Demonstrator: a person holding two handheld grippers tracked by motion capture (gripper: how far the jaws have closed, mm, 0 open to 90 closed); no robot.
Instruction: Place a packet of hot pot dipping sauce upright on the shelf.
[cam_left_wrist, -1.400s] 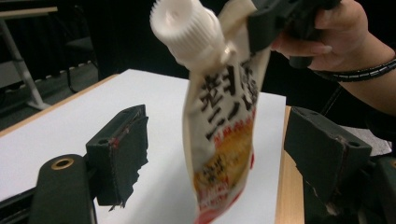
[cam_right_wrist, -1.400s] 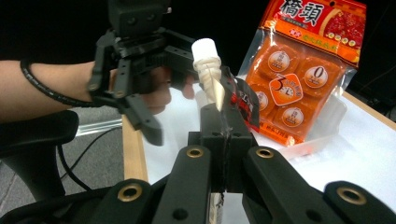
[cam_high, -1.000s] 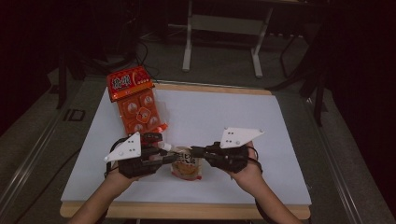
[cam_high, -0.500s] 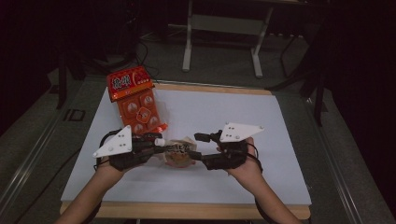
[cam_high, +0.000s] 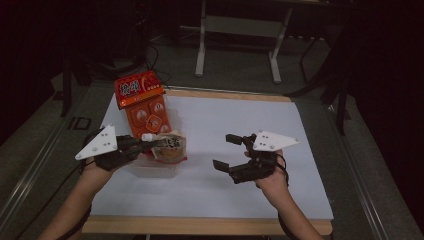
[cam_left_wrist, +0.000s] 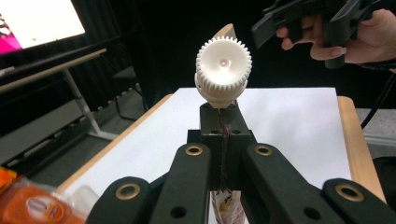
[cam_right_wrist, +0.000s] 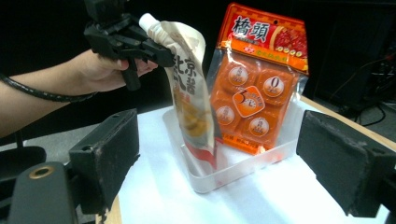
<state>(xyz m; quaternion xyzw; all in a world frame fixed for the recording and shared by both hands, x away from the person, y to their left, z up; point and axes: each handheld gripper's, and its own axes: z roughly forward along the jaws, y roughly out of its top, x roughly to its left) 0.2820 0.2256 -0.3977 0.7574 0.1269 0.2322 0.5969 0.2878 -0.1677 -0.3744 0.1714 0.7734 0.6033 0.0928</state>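
Observation:
A beige spout pouch (cam_high: 170, 146) with a white screw cap (cam_left_wrist: 223, 74) hangs upright, its bottom inside a clear plastic tray (cam_high: 156, 170). My left gripper (cam_high: 146, 142) is shut on the pouch's neck just below the cap. In the left gripper view the jaws (cam_left_wrist: 223, 130) are pressed together on the seam. An orange multi-pack (cam_right_wrist: 259, 84) leans against the tray's far wall behind the pouch (cam_right_wrist: 189, 88). My right gripper (cam_high: 225, 150) is to the right of the tray, apart from it. Its jaws have just been opening and stand wide with nothing between them.
A white sheet (cam_high: 235, 115) covers the wooden table. Bare sheet lies to the right of my right hand and behind it. Metal stand legs (cam_high: 200, 55) are on the floor beyond the far edge. A cable (cam_high: 50, 190) trails from the left gripper.
Both grippers held the pouch at the front middle. The right one has let go, opened and drawn off to the right; the left has carried the pouch left into the tray.

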